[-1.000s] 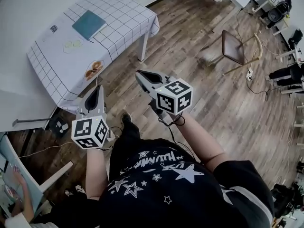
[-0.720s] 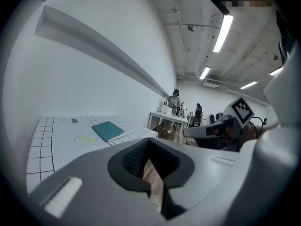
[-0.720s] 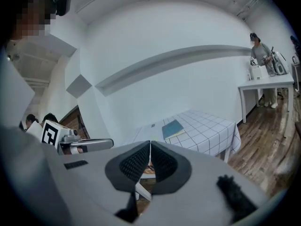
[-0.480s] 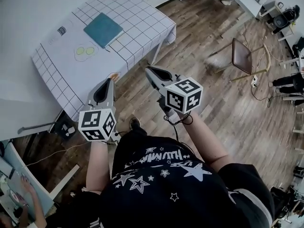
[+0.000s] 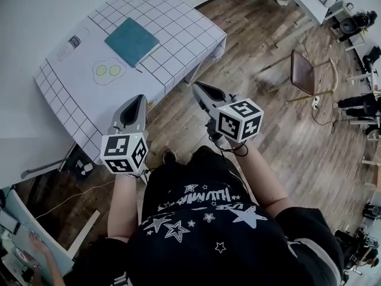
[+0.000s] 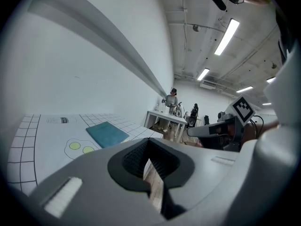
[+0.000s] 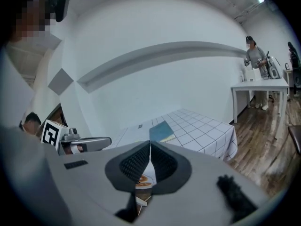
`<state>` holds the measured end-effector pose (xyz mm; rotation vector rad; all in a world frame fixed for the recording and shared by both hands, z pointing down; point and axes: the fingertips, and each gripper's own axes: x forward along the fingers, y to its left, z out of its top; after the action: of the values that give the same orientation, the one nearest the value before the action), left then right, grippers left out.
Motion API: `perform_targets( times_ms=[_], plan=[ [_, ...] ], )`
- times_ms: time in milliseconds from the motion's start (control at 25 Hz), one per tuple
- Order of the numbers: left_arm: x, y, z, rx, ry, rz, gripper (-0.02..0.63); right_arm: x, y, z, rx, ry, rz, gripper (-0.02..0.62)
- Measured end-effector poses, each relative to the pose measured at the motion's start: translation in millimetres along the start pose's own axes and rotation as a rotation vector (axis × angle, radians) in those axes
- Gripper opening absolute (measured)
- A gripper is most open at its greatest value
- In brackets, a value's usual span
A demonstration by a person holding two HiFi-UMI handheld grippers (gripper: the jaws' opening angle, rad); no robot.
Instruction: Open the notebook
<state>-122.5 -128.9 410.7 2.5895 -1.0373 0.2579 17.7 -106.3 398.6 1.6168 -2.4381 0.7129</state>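
Notebook (image 5: 131,42), teal and closed, lies flat on the checked table (image 5: 178,55) in my head view, toward its far side, with two drawn yellow circles (image 5: 107,70) just beside it. Both claws hang over the wooden floor (image 5: 262,130). The left claw (image 5: 139,99) is near the table's near edge and the right claw (image 5: 197,87) is off its corner, and neither touches anything. A chair (image 5: 306,70) stands well apart at the right.

In the left gripper view, I see the left claw's jaws together with nothing between them. The notebook sits ahead on the table, just beyond the circles, and the right claw shows at the right.

In the right gripper view, the right claw's jaws are together too, and empty. The notebook lies ahead on the table, and the left claw shows at the left. A person (image 7: 254,51) stands at a second table (image 7: 258,84) by the far wall.
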Motion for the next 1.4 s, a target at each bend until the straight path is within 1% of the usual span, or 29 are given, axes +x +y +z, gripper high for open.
perform_targets(
  times_ms=[120, 200, 360, 480, 640, 760, 880, 1080, 1320, 1400],
  plan=[
    [8.0, 4.2, -0.3, -0.003, 0.003, 0.006, 0.009, 5.0, -9.4, 4.9, 0.003, -0.007, -0.005, 0.015],
    [12.4, 6.0, -1.1, -0.005, 0.006, 0.018, 0.009, 11.1, -15.4, 9.1, 0.001, -0.013, 0.007, 0.015],
    [22.0, 14.2, 5.9, 0.003, -0.002, 0.068, 0.009, 32.0, -28.7, 18.4, -0.011, -0.012, 0.061, 0.015],
    [34.1, 23.7, 15.0, 0.001, -0.012, 0.131, 0.009, 51.1, -41.9, 31.1, -0.025, -0.005, 0.116, 0.015],
    [54.0, 30.4, 27.9, -0.004, -0.014, 0.211, 0.009, 76.0, -64.9, 57.9, -0.042, -0.007, 0.186, 0.015],
    [73.3, 27.4, 35.0, -0.006, -0.012, 0.243, 0.009, 88.6, -89.6, 76.5, -0.046, -0.010, 0.211, 0.015],
    [90.5, 24.8, 38.1, -0.028, -0.009, 0.279, 0.009, 99.1, -112.7, 94.7, -0.051, -0.011, 0.234, 0.015],
    [114.9, 23.0, 41.7, -0.038, 0.002, 0.333, 0.009, 117.1, -139.9, 116.9, -0.056, -0.004, 0.278, 0.015],
    [149.5, 18.1, 46.2, -0.037, -0.002, 0.364, 0.009, 135.6, -162.4, 132.5, -0.077, 0.000, 0.340, 0.015],
    [160.2, 21.0, 44.1, -0.032, 0.009, 0.393, 0.009, 143.1, -168.8, 132.4, -0.086, 0.015, 0.368, 0.015]
  ],
)
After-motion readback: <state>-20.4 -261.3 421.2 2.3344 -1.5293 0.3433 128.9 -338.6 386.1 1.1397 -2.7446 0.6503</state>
